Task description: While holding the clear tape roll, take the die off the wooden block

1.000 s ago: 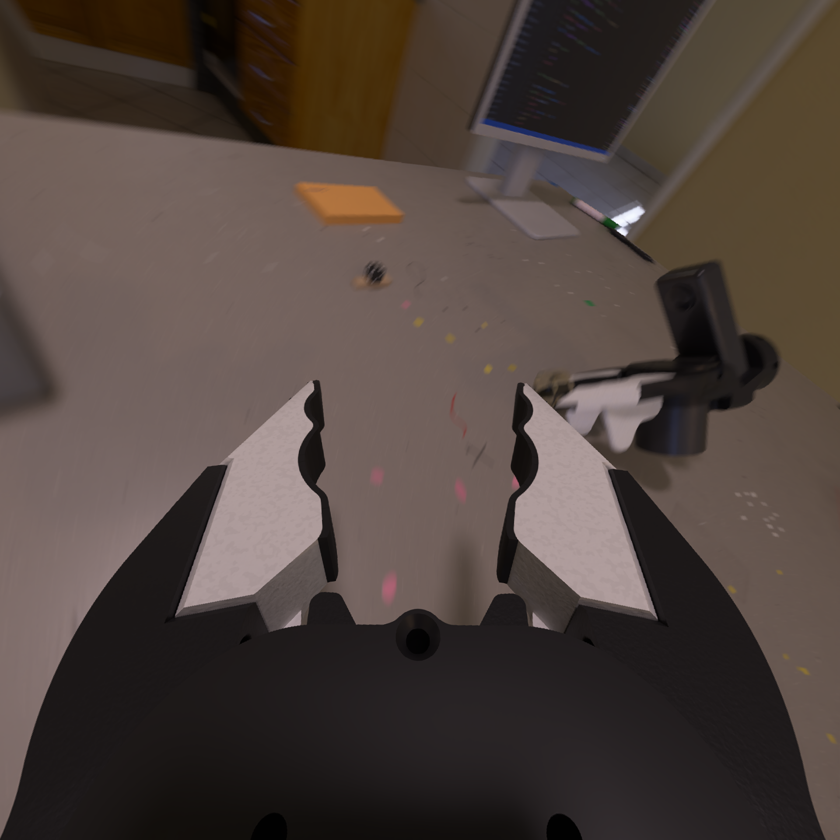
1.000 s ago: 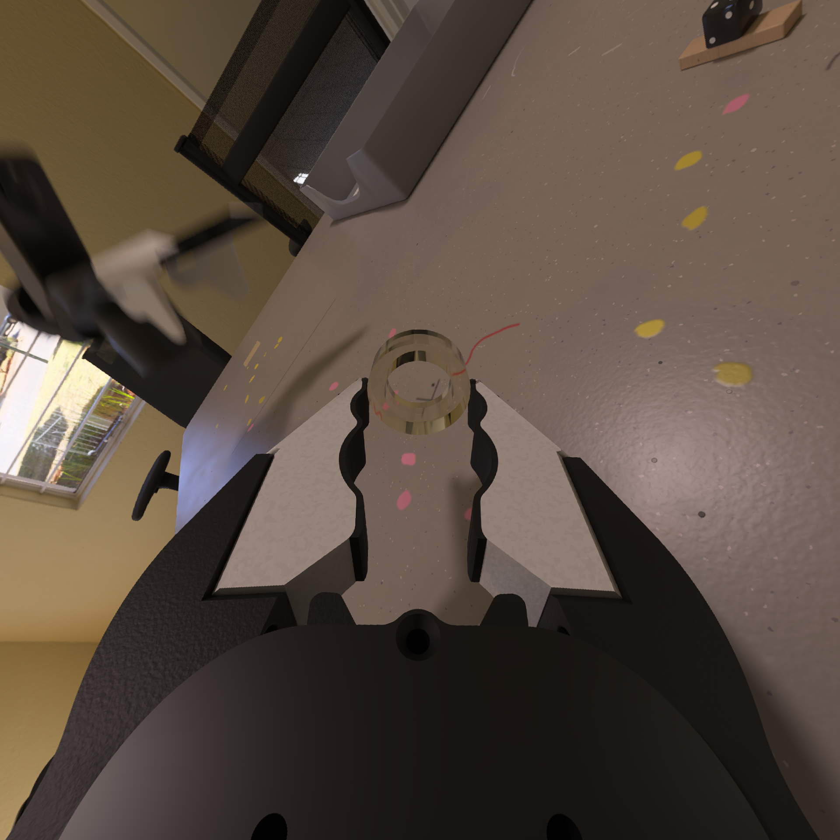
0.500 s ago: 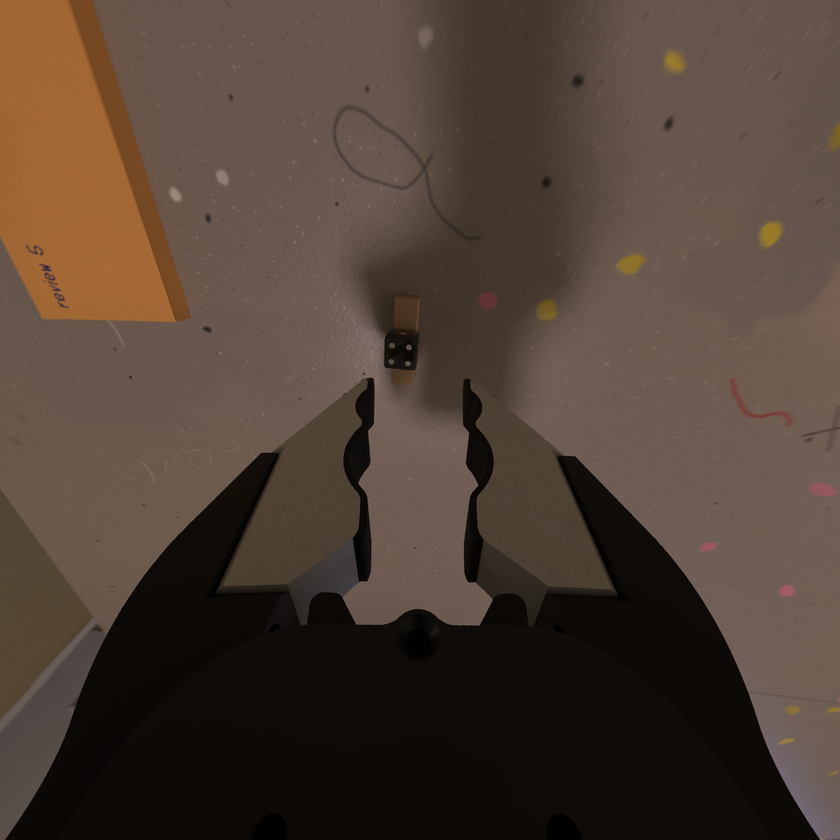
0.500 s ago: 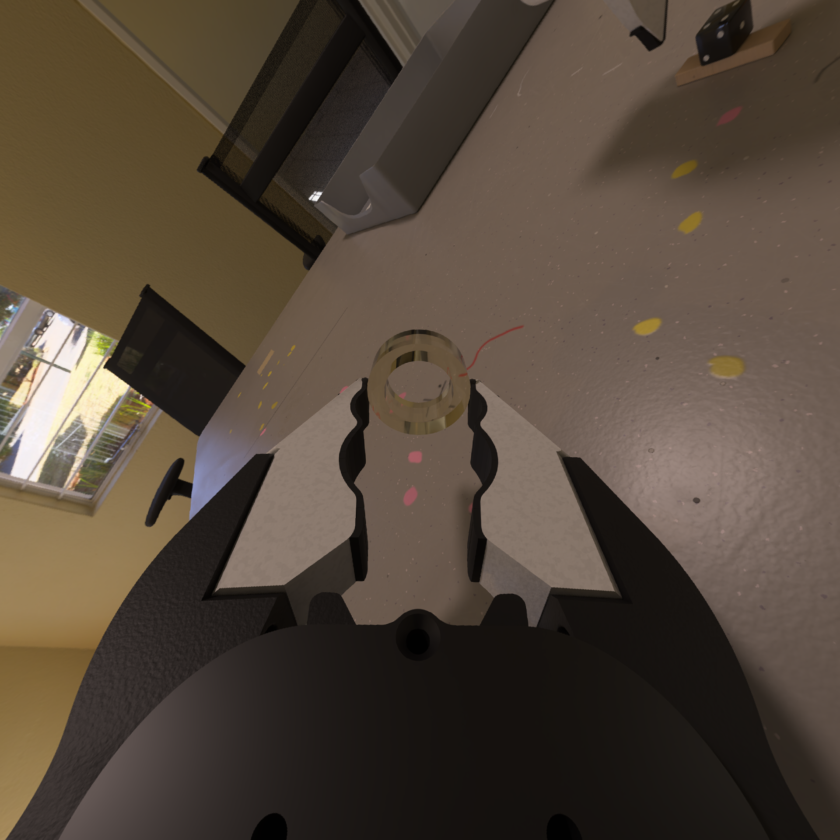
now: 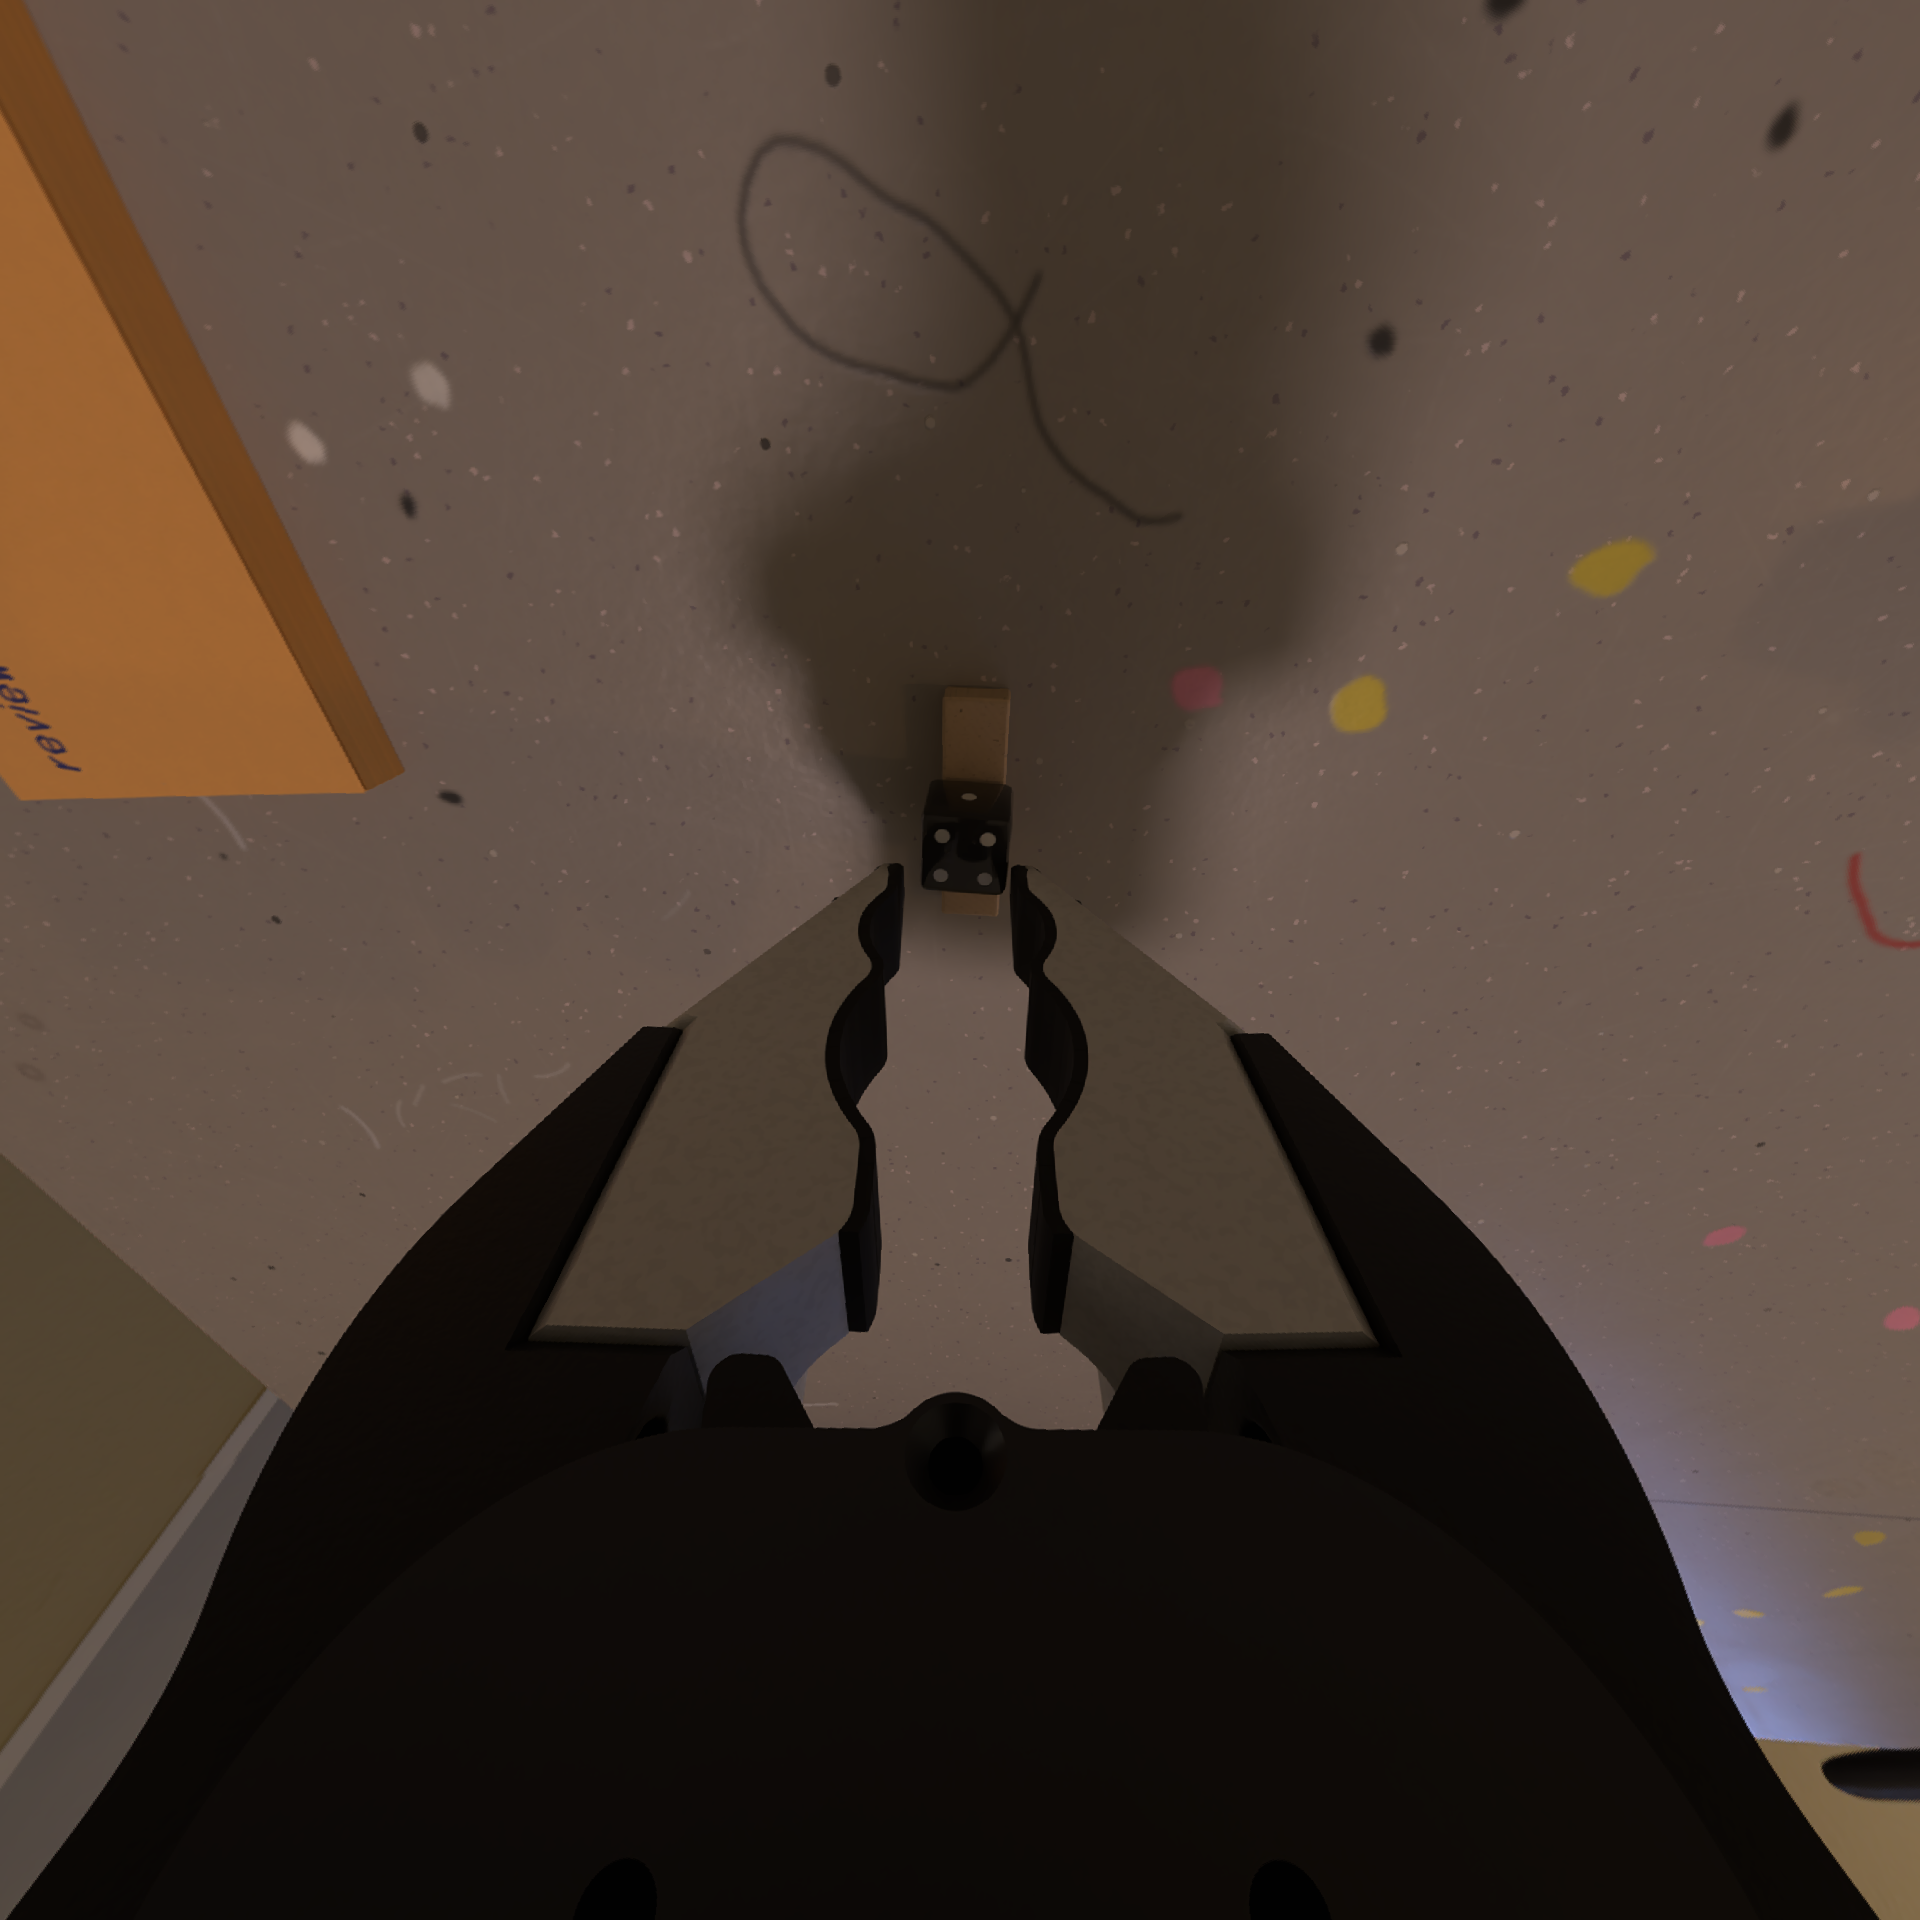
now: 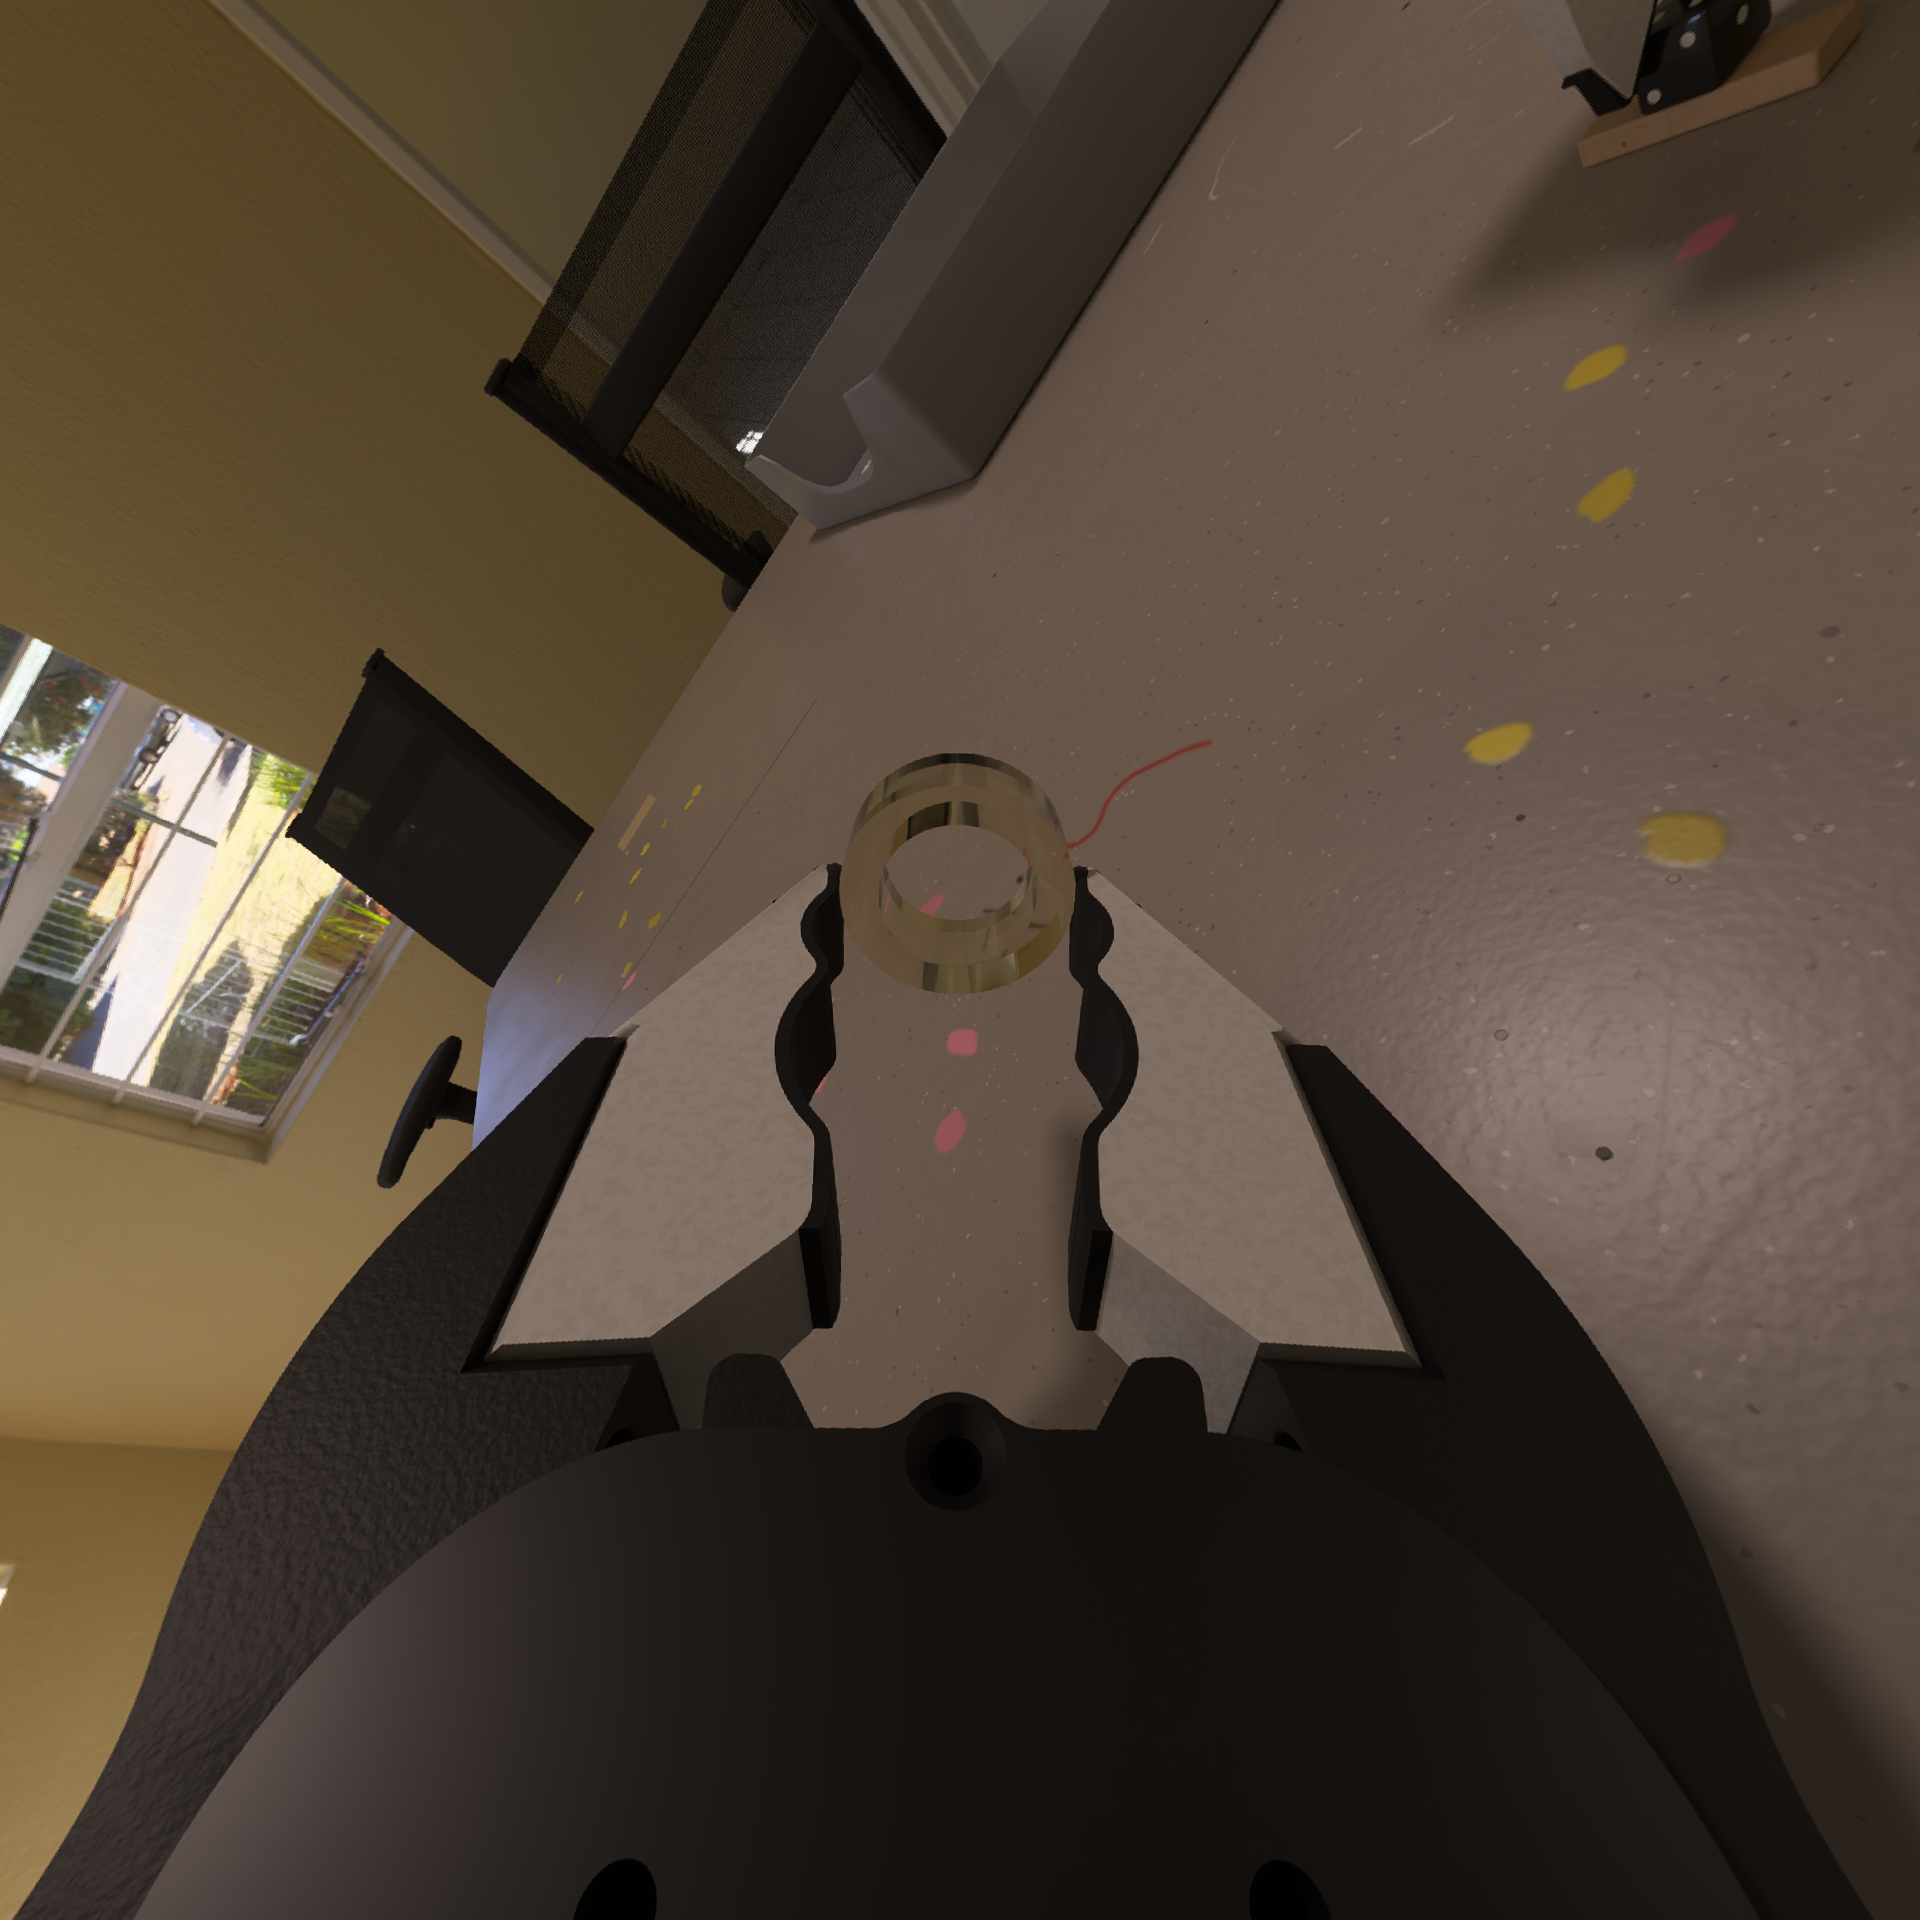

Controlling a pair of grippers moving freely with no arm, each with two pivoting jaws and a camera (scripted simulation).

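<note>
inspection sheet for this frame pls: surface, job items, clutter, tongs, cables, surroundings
Surface: grey speckled desk with paint flecks and scribbles.
Job's things: black die on wooden block; clear tape roll off the desk.
Clutter: orange pad, grey monitor base.
Grippers: left tongs open, tips flanking the die; right tongs shut on the tape roll.
Cables: nothing seen.
Surroundings: window, yellow wall.

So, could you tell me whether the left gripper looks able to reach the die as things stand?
Probably yes: the left gripper is open, its jaws flank the die on the wooden block, and nothing stands between.
</note>
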